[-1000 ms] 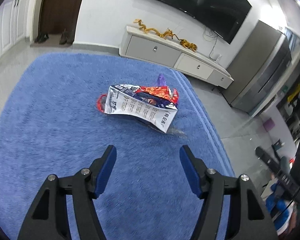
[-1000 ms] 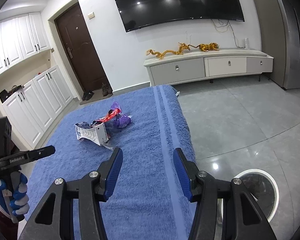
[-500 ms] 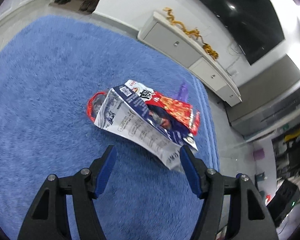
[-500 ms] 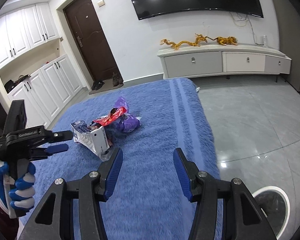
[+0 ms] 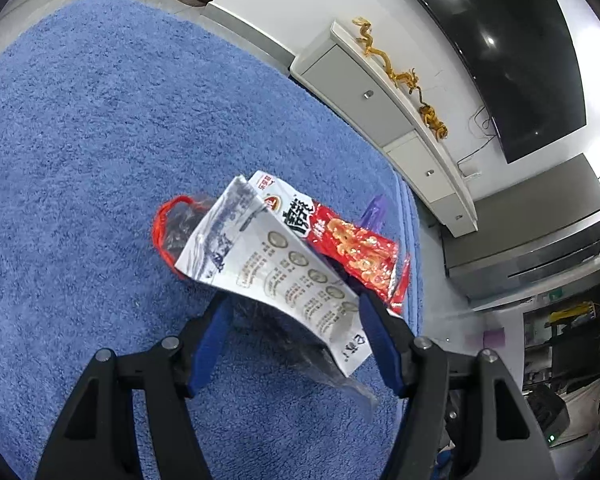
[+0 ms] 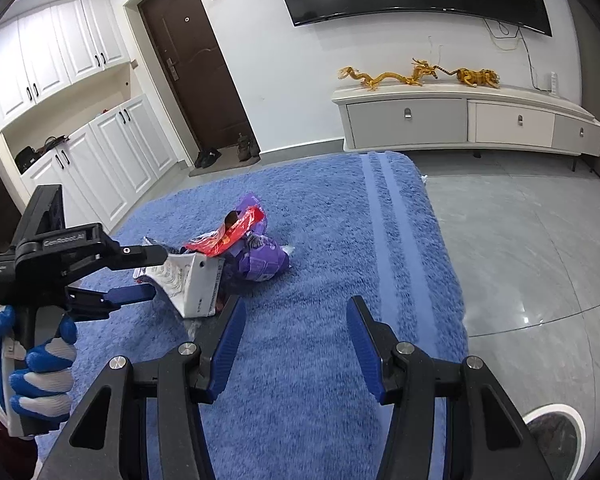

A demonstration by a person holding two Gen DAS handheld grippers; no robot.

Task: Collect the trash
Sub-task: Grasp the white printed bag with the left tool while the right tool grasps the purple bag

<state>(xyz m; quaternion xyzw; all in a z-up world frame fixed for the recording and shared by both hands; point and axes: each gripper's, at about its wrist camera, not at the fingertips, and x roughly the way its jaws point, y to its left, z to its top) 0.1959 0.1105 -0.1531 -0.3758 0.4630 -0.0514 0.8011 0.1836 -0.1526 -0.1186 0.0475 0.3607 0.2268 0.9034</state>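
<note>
My left claw [image 5: 294, 312] stands wide open, its blue pads on either side of the near end of the white snack wrapper [image 5: 276, 268], not closed on it. The wrapper lies on the blue rug [image 5: 80, 152] in a small heap of trash, with a red wrapper [image 5: 356, 252] just behind it, a purple wrapper [image 6: 262, 260] beyond that, and a clear bag with red trim [image 5: 172, 228] under its left side. My right claw [image 6: 296, 332] also stands wide open, holding nothing, above bare rug to the right of the heap. A white-rimmed bin [image 6: 556, 424] sits on the grey floor at the right view's lower right corner.
</note>
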